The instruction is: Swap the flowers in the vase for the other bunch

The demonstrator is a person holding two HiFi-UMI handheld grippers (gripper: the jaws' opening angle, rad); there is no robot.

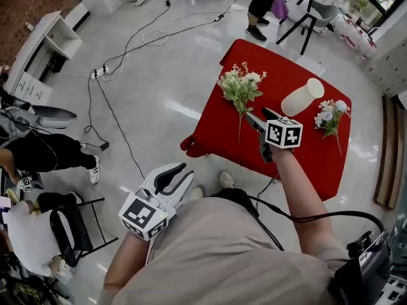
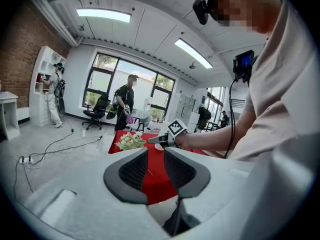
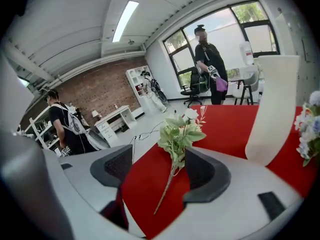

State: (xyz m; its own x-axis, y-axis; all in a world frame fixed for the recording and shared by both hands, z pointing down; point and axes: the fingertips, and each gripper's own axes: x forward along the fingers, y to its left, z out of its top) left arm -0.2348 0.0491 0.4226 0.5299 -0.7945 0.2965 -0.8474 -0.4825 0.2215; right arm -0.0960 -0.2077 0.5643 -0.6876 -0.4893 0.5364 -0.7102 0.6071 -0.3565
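My left gripper hung nearest, low by my hip and off the red table. Its jaws stood only a narrow gap apart with nothing between them. It pointed towards the table from well short of it, so it was the farther tool from any flower.

My right gripper reached out over the table with its jaws released and wide. Nothing was pinched in them. In the right gripper view the stem of the green-and-white bunch lay on the cloth in the gap between the pads, closer to the right-hand pad, and touched neither.

That stem was what mattered. Its bare cut end pointed back towards me and the flower heads lay at the far end. My jaws looked along nearly the same line, slightly to the right of it in the head view. I judged that a small shift left and a drop to the cloth would let the pads close across the stem just below the leaves.

Beyond the bunch and to its right stood the white vase, with no flowers in it that I could see. Farther right lay the other bunch, pale blue and white, flat on the table beside the vase.
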